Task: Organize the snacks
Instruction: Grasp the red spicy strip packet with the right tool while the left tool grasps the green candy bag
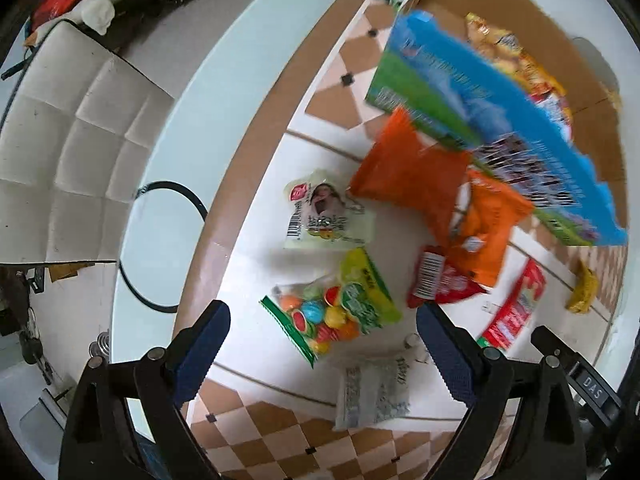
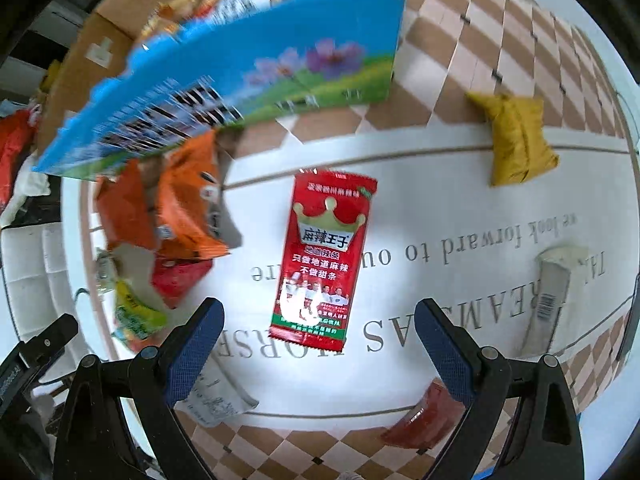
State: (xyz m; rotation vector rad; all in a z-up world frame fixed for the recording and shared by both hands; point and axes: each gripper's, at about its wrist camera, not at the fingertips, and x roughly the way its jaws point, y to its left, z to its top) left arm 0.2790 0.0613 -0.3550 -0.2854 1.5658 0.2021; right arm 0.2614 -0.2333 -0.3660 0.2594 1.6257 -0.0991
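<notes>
Now both grippers hover empty, jaws spread: the right gripper [image 2: 318,344] lines up over the red spicy-strip packet [image 2: 325,256] mid-tablecloth, likely next for the cardboard box [image 2: 84,64] at the far edge, while the left gripper [image 1: 322,346] frames the candy bag [image 1: 332,308]

Left tongs [image 1: 322,330]: two black, matte arms, each a triangular frame with a cut-out opening. Fingers [image 1: 202,350] faced with dark blue pads, fine grid texture. Round silver-grey screw heads at the pivots, two visible per arm.

Right tongs [image 2: 318,326]: same build. Black frame, blue textured pads on the fingers [image 2: 444,350], grey screws at the joints.

In the left wrist view a black bar at lower right carries a small plate lettered "DAS". No skin or sleeve visible in either view.
</notes>
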